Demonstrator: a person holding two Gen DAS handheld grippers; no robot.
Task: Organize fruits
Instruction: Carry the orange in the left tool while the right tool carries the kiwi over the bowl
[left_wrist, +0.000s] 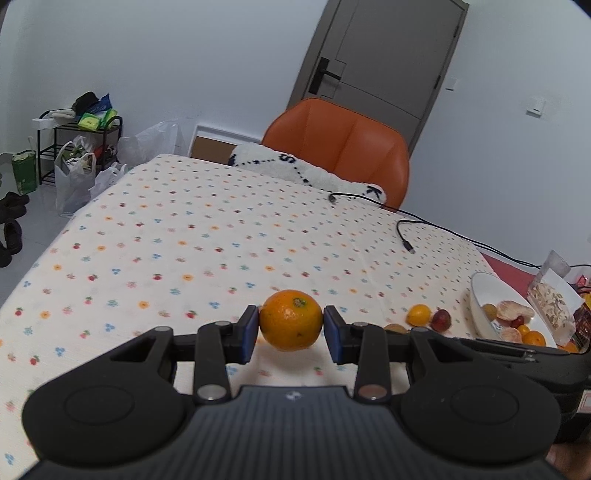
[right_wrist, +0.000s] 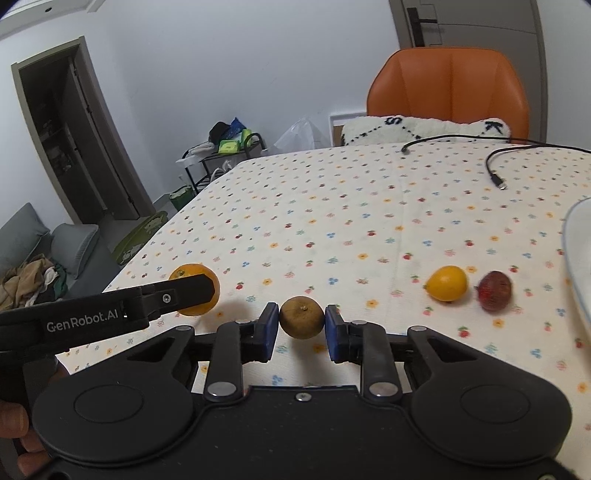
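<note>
My left gripper (left_wrist: 291, 321) is shut on an orange (left_wrist: 291, 319), held just above the tablecloth; the orange also shows in the right wrist view (right_wrist: 192, 275) behind the left gripper's finger. My right gripper (right_wrist: 301, 319) is shut on a small brown round fruit (right_wrist: 301, 316) near the table's front edge. To its right a small yellow-orange fruit (right_wrist: 447, 283) and a dark red fruit (right_wrist: 495, 290) lie on the cloth; they also show in the left wrist view as the yellow-orange fruit (left_wrist: 419, 314) and the red fruit (left_wrist: 441, 319). A white bowl (left_wrist: 480, 291) at the right holds several fruits.
The table has a flowered cloth (left_wrist: 207, 236). Two black cables (right_wrist: 495, 177) lie at the far right of it. An orange chair (right_wrist: 448, 88) with a white cushion (left_wrist: 314, 171) stands behind the table. A snack bag (left_wrist: 554, 306) stands beside the bowl.
</note>
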